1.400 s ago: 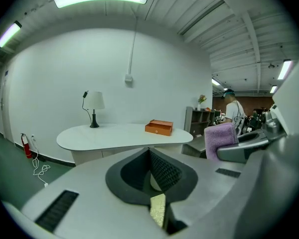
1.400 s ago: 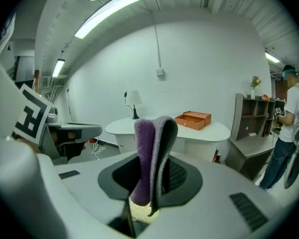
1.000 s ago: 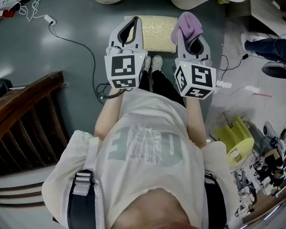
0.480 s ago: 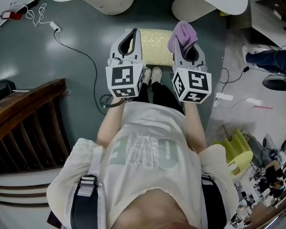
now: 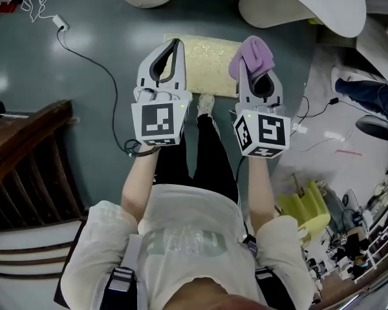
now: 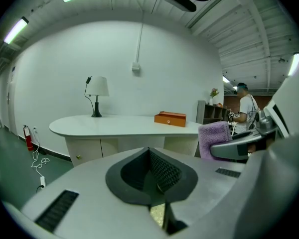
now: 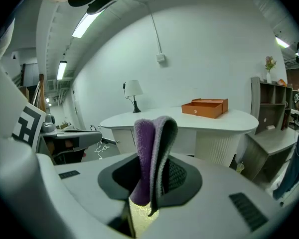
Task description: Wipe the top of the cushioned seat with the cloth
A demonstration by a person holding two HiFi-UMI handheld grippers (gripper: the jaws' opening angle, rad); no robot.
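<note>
Below, grey-green floor (image 5: 84, 82) fills most of head view. White curved counter (image 6: 124, 126) at far side, carrying lamp (image 6: 96, 91) and orange box (image 6: 170, 118). Yellow patterned cushioned seat (image 5: 210, 55) on floor just ahead of person's shoes, showing between both tools in head view. Left tool (image 5: 175, 42) over seat's left end, jaws together, nothing between them. Right tool (image 5: 253, 70) over seat's right end, jaws clamped on folded purple cloth (image 5: 252, 51), fold sticking out past jaw tips. Cloth held in air, clear of seat
</note>
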